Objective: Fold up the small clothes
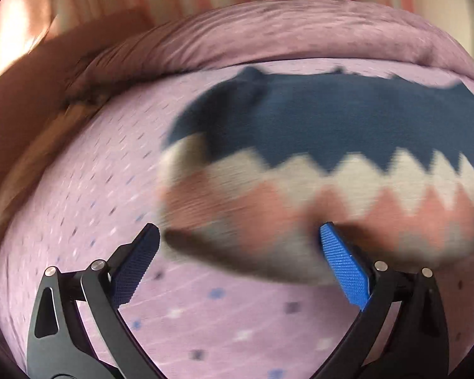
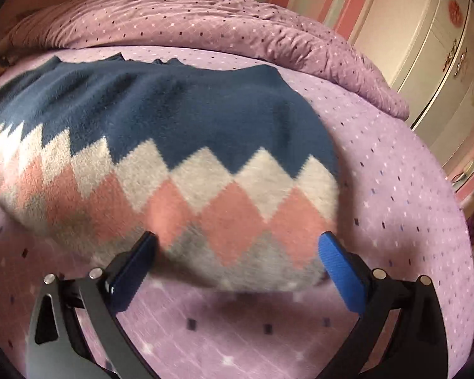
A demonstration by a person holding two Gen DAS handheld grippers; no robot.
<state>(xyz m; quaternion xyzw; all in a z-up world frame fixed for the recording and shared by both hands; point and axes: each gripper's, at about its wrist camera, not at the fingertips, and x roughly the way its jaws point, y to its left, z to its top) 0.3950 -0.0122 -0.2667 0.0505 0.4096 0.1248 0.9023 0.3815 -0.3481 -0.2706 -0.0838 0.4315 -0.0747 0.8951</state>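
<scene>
- The knitted sweater (image 2: pixel 161 145), navy above with cream, pink and grey diamonds, lies spread on the lilac dotted bed sheet (image 2: pixel 395 189), near the rolled duvet (image 2: pixel 205 22) along the far edge.
- The left gripper (image 1: pixel 239 243) is spread wide at the blurred hem, gripping nothing.
- The right gripper (image 2: pixel 237 249) is spread wide at the hem too.

Navy, cream, pink argyle sweater (image 2: pixel 180 145)

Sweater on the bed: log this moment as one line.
left tongs open at hem | right tongs open at hem | sweater flat on bedsheet, ungripped | left view blurred
</scene>
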